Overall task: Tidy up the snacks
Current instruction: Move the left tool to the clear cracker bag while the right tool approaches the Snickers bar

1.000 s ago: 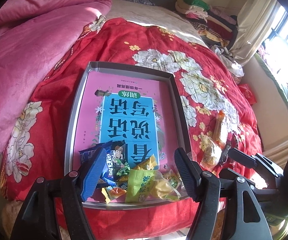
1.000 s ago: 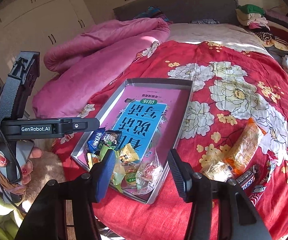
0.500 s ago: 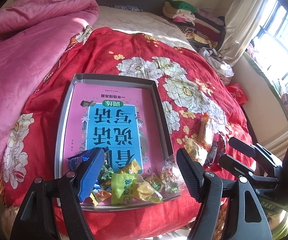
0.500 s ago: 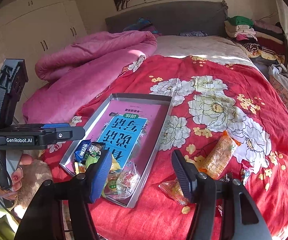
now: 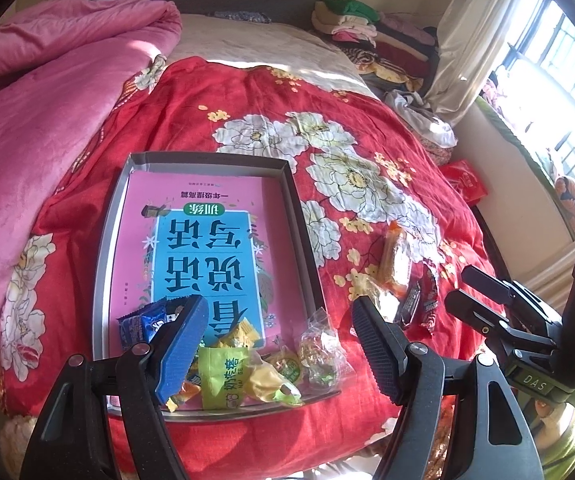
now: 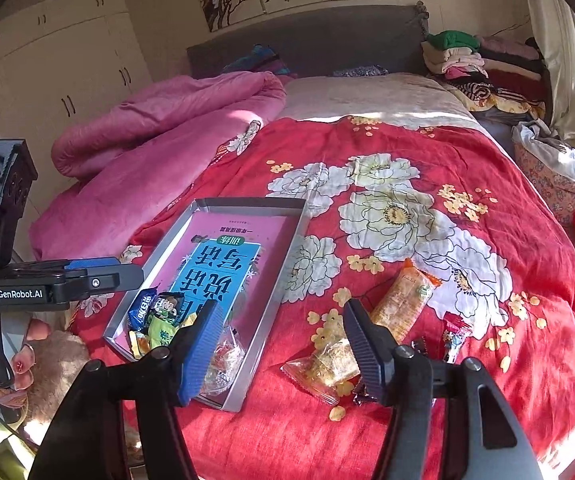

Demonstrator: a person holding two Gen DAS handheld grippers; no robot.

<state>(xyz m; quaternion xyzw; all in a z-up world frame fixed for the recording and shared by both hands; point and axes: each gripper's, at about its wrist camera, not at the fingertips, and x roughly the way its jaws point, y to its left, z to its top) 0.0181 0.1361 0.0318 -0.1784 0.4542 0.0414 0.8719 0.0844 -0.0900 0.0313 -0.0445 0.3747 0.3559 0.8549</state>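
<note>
Hovering half-open and empty, having just been opening, right tool (image 6: pixel 283 344) is held above clear-wrapped snack (image 6: pixel 323 368) at 3 o'clock of tray (image 6: pixel 287 272); crinkly film may be pinched off-centre and dropped.

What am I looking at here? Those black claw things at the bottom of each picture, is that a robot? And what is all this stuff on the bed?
No robot: a person holds a two-finger gripper in each hand, and each gripper carries a wide-angle camera looking along its fingers. One picture comes from the left gripper, the other from the right gripper. In the right one you can see the person's hand holding the left tool.

Both look down on a bed with a red floral cover. On it lies a shallow grey tray lined with a pink and blue booklet, with wrapped snacks piled at its near end. More snacks lie loose beside it, including an orange packet and a clear packet.

Both grippers are open and hold nothing; the right jaws have just been opening.
</note>
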